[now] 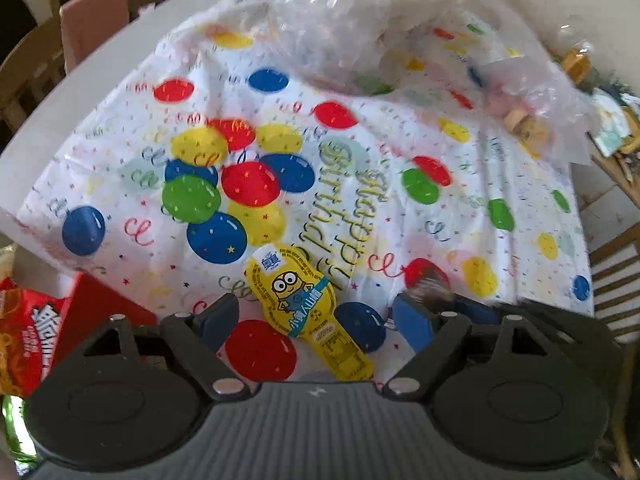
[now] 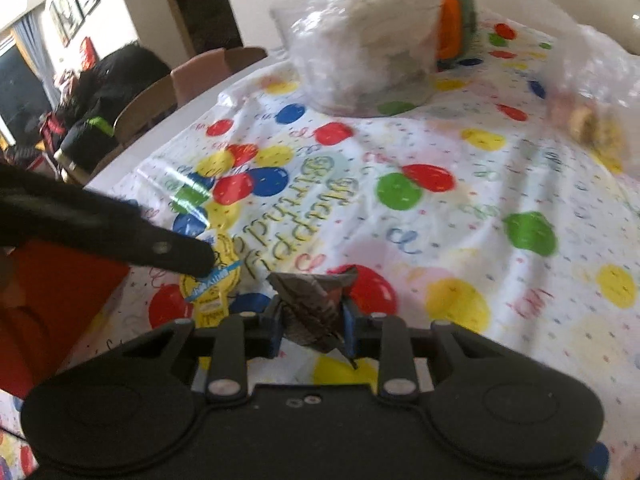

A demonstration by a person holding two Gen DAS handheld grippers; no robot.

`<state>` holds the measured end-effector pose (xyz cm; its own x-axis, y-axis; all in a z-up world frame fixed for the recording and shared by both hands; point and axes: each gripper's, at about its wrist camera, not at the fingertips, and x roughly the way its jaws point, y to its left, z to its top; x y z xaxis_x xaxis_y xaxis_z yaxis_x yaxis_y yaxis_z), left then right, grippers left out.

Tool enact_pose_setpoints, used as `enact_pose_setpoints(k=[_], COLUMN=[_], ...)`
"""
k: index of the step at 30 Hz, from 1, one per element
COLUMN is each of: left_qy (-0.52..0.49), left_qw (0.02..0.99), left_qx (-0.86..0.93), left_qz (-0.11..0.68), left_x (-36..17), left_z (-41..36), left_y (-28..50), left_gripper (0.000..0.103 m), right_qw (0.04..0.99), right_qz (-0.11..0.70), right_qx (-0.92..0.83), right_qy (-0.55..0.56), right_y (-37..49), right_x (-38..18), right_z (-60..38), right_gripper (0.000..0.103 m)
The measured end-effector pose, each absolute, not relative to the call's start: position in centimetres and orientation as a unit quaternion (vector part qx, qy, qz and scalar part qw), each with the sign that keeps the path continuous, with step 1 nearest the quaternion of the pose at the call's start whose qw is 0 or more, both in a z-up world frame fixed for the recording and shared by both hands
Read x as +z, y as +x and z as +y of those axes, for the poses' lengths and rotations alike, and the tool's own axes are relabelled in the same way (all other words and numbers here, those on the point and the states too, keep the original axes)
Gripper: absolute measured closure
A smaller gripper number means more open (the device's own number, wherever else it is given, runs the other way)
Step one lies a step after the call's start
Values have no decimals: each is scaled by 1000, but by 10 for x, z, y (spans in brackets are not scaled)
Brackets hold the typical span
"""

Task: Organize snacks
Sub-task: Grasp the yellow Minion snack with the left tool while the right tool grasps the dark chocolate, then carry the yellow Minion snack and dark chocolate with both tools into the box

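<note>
Snack pouch (image 1: 310, 312) on tablecloth (image 1: 400, 208), plastic bag (image 1: 344, 20) behind

Both wrist fisheyes look steeply down, close over the balloon-printed plastic tablecloth (image 1: 360, 152); shared: yellow cartoon snack packet (image 1: 304, 312), lower centre left view, lower left right view.

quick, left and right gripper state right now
left gripper: open, yellow snack pouch lies between its fingers, not gripped
right gripper: shut on a dark wrapper

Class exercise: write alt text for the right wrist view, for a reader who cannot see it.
The right hand-held gripper is shut on a crumpled dark snack wrapper above a balloon-print birthday tablecloth. To its left, the left hand-held gripper's finger reaches over a yellow cartoon snack packet.
</note>
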<state>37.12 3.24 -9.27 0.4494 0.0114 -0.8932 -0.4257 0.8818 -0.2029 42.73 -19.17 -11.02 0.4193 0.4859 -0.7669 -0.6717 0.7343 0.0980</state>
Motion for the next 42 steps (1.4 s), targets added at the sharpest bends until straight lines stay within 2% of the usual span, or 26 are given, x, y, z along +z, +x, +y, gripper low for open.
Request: enact_pose_setpoints(k=[7, 14, 16, 18, 32, 42], left_qy=[-210, -184, -171, -168, -184, -190], left_qw=[794, 792, 793, 796, 805, 826], left_qx=[169, 190, 198, 200, 159, 108], left_qz=[545, 550, 550, 546, 542, 519], left_x=[-123, -132, -131, -131, -123, -78], left_z=[35, 25, 23, 22, 7, -17], left_y=[397, 405, 405, 404, 371, 318], left_gripper=[35, 41, 49, 52, 52, 52], right_qw=[848, 853, 854, 855, 865, 875], right_qz=[410, 412, 412, 412, 417, 411], right_qx=[322, 307, 306, 303, 271, 250], right_qy=[-98, -88, -86, -85, -70, -50], right_y=[418, 413, 411, 410, 387, 339], right_x=[-98, -97, -97, -97, -90, -59], right_z=[-227, -245, -247, -249, -262, -272], right_gripper=[75, 75, 75, 75, 75, 75])
